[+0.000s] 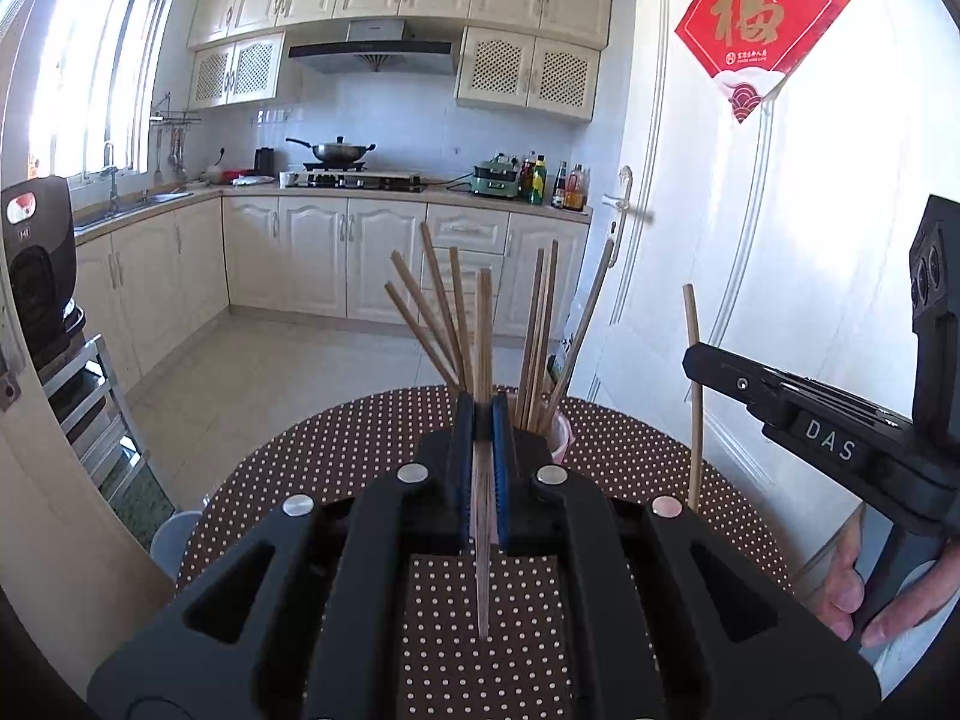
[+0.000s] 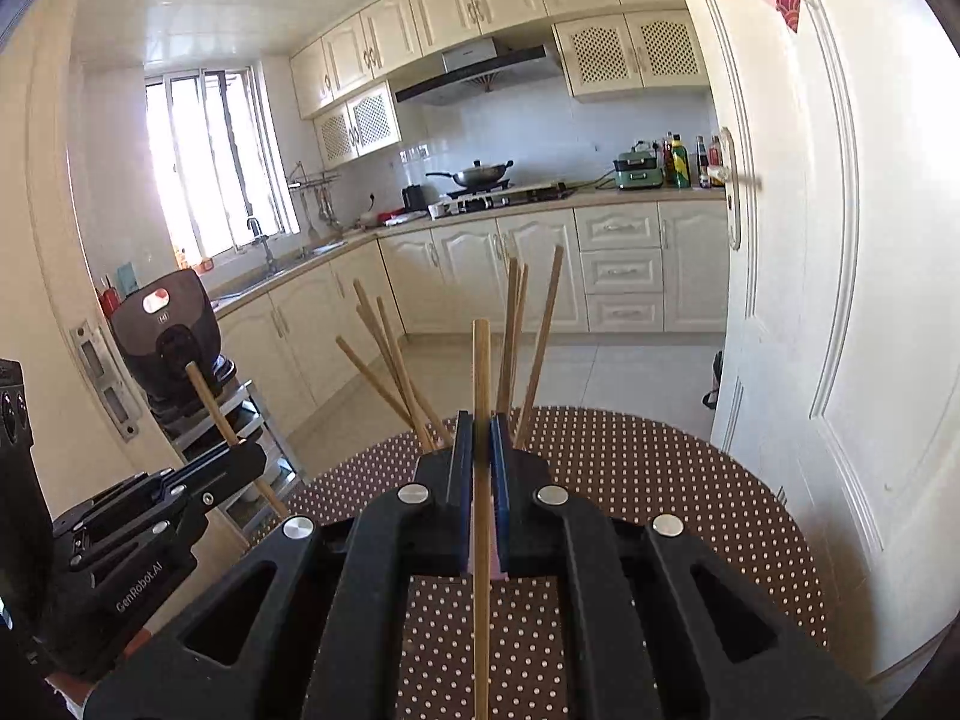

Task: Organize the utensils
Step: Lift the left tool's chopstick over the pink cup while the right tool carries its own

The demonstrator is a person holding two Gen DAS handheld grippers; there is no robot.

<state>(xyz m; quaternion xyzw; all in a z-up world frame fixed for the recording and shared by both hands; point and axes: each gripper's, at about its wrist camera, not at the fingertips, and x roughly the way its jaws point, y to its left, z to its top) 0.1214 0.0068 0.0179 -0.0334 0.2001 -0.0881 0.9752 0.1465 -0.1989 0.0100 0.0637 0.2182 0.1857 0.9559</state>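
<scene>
My left gripper (image 1: 483,414) is shut on one wooden chopstick (image 1: 483,330), which stands upright between the blue pads above the table. Just behind it a pink cup (image 1: 564,435) holds several more chopsticks (image 1: 444,312), fanned outward. At the right edge of this view my right gripper (image 1: 690,360) is shut on another upright chopstick (image 1: 695,420). The right wrist view shows that gripper (image 2: 480,426) clamping its chopstick (image 2: 481,360), with the cup's chopsticks (image 2: 390,360) behind. My left gripper (image 2: 255,450) and its tilted chopstick (image 2: 204,390) appear at the left.
A round table with a brown polka-dot cloth (image 1: 336,456) lies under both grippers. A white door (image 1: 750,240) stands open at the right. A black appliance (image 1: 36,264) sits on a metal rack (image 1: 90,408) at the left. Beyond are the kitchen floor and cabinets.
</scene>
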